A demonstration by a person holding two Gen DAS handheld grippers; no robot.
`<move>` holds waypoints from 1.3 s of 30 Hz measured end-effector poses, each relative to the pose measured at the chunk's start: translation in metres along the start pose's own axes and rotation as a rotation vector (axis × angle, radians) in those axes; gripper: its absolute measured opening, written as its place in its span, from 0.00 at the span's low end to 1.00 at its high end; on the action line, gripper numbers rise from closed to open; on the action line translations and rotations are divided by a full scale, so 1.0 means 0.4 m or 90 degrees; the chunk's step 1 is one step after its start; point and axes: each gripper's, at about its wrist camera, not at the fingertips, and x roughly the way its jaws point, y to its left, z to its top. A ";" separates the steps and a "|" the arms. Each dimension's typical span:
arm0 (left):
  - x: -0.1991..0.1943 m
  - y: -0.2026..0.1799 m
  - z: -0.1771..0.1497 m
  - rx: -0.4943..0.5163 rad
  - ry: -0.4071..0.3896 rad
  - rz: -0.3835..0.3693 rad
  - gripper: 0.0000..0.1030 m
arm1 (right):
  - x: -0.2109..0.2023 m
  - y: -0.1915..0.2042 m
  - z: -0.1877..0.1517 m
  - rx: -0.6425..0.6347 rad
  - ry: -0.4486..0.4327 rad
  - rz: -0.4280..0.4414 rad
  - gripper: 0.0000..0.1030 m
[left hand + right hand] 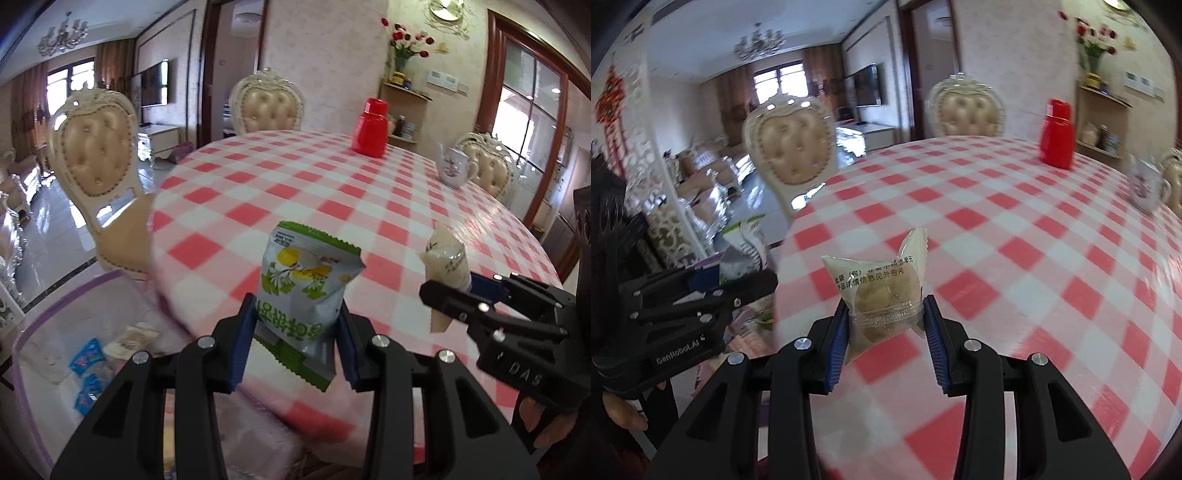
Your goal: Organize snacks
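- Down at the lower left of the left wrist view, a clear plastic bin with a lilac rim [26, 332] holds blue snack packets [88, 358] and one pale packet [131, 341].
- The left gripper [295, 332], jaws partly closed, clamps a green-and-white pouch with yellow fruit art [306, 284]; its Korean lettering reads upside down, and its long axis stands upright over the table edge.
- The right gripper [886, 336], likewise partly closed, pinches a clear wrapper holding a round pale pastry in a plastic tray [882, 291], printed in black Chinese characters, twisted end up.
- "GenRobot.AI" and "DAS" are printed on the gripper bodies.
- Both hang above the pink-and-white checked tablecloth [1015, 258], where a red plastic flask [370, 127] and a white teapot [455, 168] stand.
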 end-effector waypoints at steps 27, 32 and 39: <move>-0.142 0.481 -0.042 -0.189 -0.030 0.150 0.97 | 0.153 0.446 -0.012 -0.175 0.082 0.197 0.79; -0.200 0.476 -0.027 -0.212 -0.073 0.239 0.98 | 0.133 0.428 -0.019 -0.152 0.115 0.230 0.84; -0.187 0.430 -0.035 -0.169 -0.033 0.329 0.98 | 0.156 0.409 -0.040 -0.083 0.225 0.193 0.84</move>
